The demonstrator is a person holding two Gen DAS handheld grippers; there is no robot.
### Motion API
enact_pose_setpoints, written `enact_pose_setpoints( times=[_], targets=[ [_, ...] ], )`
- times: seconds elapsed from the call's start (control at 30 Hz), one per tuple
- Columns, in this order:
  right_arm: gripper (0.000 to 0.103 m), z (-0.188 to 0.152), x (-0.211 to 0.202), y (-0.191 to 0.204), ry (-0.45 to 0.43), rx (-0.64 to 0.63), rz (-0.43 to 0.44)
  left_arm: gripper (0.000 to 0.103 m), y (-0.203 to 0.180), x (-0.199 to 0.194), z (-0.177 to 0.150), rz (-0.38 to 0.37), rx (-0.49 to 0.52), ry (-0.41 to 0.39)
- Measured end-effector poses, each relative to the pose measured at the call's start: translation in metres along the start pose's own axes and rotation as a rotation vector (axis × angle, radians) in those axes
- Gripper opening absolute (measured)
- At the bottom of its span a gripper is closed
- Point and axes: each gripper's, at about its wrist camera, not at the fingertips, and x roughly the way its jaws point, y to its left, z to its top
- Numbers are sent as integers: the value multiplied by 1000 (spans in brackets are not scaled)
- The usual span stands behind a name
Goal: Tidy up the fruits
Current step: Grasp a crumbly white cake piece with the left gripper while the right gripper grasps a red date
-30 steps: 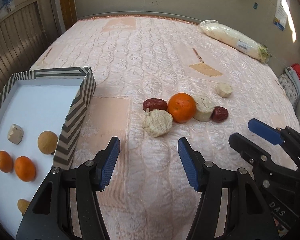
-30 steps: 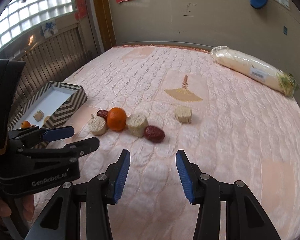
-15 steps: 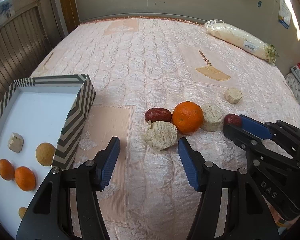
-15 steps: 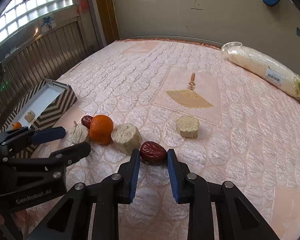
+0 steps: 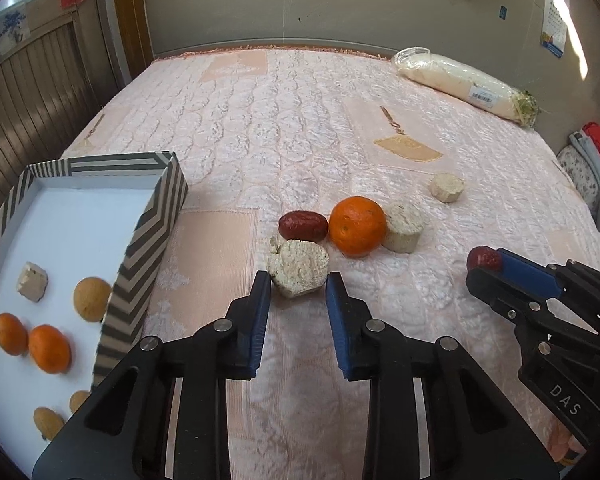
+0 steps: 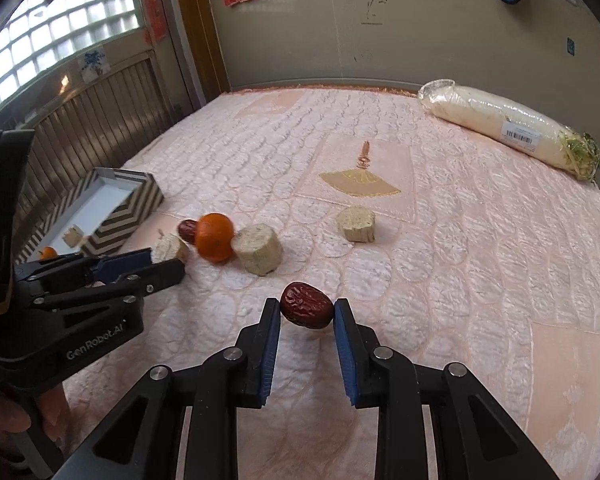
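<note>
Your left gripper point(image 5: 297, 294) faces a tight cluster: beige chunk point(image 5: 298, 266), orange point(image 5: 357, 226) and date point(image 5: 303, 225) touch. The striped box point(image 5: 148, 236) walls off the left; open bedspread point(image 6: 480, 264) lies rightward.

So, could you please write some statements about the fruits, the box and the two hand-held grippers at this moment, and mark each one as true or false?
1. The right hand-held gripper holds a red date between its fingers. True.
2. The orange on the bed cover lies inside the striped box. False: it lies outside the box, between another red date and a pale round chunk.
3. The left hand-held gripper has its fingers on either side of a pale crumbly chunk. True.
4. The striped box is empty. False: it holds several oranges and a pale piece.
5. A wrapped white radish lies at the far side of the bed cover. True.
</note>
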Motion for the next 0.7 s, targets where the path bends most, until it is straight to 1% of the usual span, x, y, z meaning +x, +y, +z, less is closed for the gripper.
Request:
enact_pose_setpoints(
  times=[0.17, 0.33, 0.53, 0.7],
  targets=[
    [26, -6, -9, 8, -14, 10, 4, 28, 0, -18, -9, -17, 3, -12],
    [26, -14, -15, 17, -12, 24, 5, 28, 0, -34, -20, -15, 12, -15],
    [26, -20, -26, 40, -18, 1, 11, 28, 12, -54, -32, 17, -1, -15],
    [26, -21, -33, 61, -28, -30, 20, 28, 22, -70, -40, 49, -1, -33]
  ],
)
